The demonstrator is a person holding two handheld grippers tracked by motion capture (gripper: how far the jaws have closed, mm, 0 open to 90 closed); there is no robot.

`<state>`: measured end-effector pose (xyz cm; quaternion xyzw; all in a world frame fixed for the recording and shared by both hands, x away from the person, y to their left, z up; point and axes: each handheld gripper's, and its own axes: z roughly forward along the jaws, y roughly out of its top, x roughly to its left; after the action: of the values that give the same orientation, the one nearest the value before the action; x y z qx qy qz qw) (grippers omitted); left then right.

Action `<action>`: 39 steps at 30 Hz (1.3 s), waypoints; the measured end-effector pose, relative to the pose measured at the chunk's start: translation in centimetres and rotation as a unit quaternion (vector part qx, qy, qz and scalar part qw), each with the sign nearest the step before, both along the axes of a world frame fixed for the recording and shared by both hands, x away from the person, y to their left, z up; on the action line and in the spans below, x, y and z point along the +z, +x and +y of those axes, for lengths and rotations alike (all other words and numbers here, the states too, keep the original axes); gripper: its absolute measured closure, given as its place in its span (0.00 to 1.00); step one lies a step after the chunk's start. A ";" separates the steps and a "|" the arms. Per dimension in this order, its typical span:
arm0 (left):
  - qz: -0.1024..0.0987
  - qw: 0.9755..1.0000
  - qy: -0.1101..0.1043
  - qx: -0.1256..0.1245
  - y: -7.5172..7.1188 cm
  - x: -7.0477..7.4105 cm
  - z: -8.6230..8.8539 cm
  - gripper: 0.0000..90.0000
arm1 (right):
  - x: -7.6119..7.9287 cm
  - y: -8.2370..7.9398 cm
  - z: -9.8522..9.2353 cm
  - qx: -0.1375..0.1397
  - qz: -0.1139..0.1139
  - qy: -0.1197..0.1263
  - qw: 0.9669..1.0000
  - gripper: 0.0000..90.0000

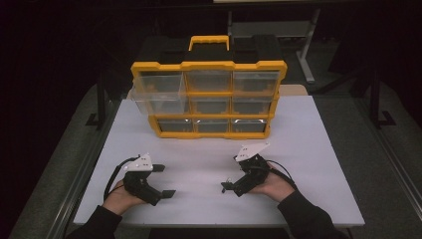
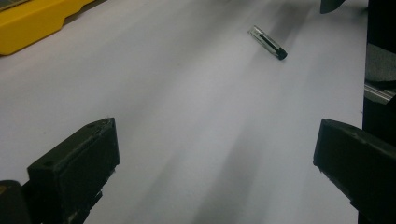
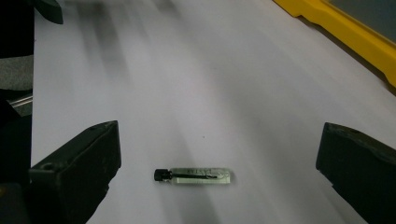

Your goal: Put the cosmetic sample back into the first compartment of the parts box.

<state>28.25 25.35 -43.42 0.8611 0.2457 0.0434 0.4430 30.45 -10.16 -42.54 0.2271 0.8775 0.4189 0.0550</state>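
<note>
1. My right gripper (image 3: 219,158) is spread wide, the small vial (image 3: 194,175) lying flat on the table (image 3: 187,84) between its jaws; closing crookedly could roll it away.
2. My left gripper (image 2: 215,163) gapes empty.
3. Far off, the organizer's (image 1: 209,97) protruding drawer (image 1: 158,102) might snag.

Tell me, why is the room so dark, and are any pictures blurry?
High view: the white table is lit, surroundings black, with glare on the organizer drawers. Both gripper views: soft streaky shadows; the vial is sharp in the right, slightly soft in the left.
</note>
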 end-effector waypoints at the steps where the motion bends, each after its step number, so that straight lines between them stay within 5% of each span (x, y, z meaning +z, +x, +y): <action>1: 0.000 1.000 0.000 0.000 0.0 0.0 0.0 0.00 | 0.0 0.1 0.1 0.001 0.000 -0.001 1.000 0.00; 29: -0.002 1.000 -0.001 -0.002 0.0 -0.1 0.0 0.00 | 0.1 1.1 2.9 0.054 0.012 -0.038 0.998 0.00; 39: -0.002 1.000 -0.001 -0.002 0.0 -0.1 0.0 0.00 | 0.0 1.0 2.7 0.072 0.017 -0.056 0.996 0.11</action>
<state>28.23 25.34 -43.48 0.8612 0.2427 0.0438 0.4445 31.48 -7.44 -42.58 0.1667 0.9143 0.3685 0.0227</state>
